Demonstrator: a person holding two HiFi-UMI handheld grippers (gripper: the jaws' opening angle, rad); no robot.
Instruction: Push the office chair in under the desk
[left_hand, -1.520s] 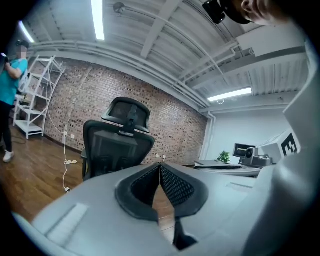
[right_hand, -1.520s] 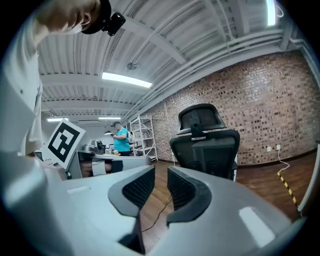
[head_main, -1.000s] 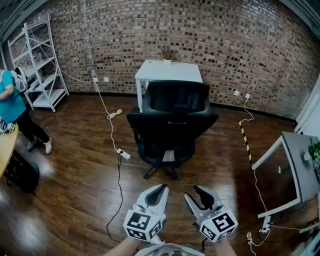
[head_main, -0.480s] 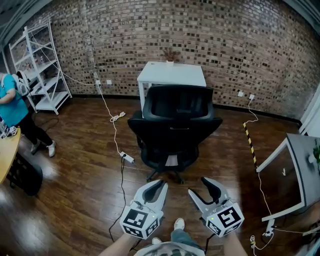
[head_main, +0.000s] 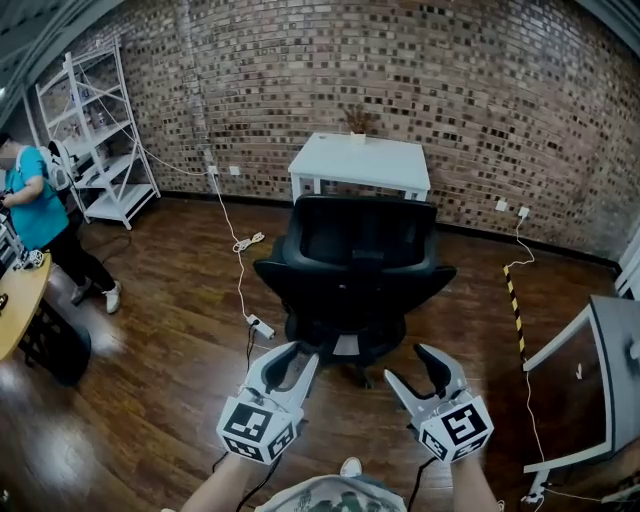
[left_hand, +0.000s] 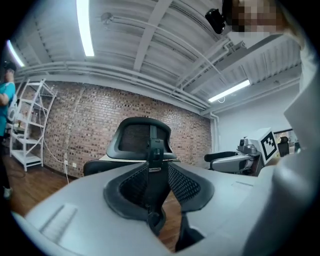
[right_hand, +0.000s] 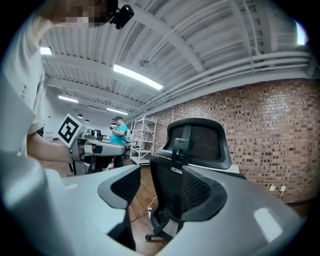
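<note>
A black office chair (head_main: 355, 270) stands on the wood floor with its back toward me, just in front of a small white desk (head_main: 362, 160) at the brick wall. My left gripper (head_main: 288, 362) is held low before the chair's left side. Its jaws are opening, with nothing between them. My right gripper (head_main: 413, 368) hovers before the chair's right side, jaws opening wider, also empty. Neither touches the chair. In the left gripper view the chair (left_hand: 145, 140) shows beyond the jaws. In the right gripper view the chair (right_hand: 197, 142) shows the same way.
A cable with a power strip (head_main: 260, 327) runs across the floor left of the chair. A person in a teal shirt (head_main: 35, 205) stands at far left by a white shelf (head_main: 100, 130). A grey table (head_main: 610, 350) is at right, with striped floor tape (head_main: 517, 305) beside it.
Both grippers have come forward toward the chair and spread apart. Their jaws have opened, the left from shut. The chair and desk look nearer.
</note>
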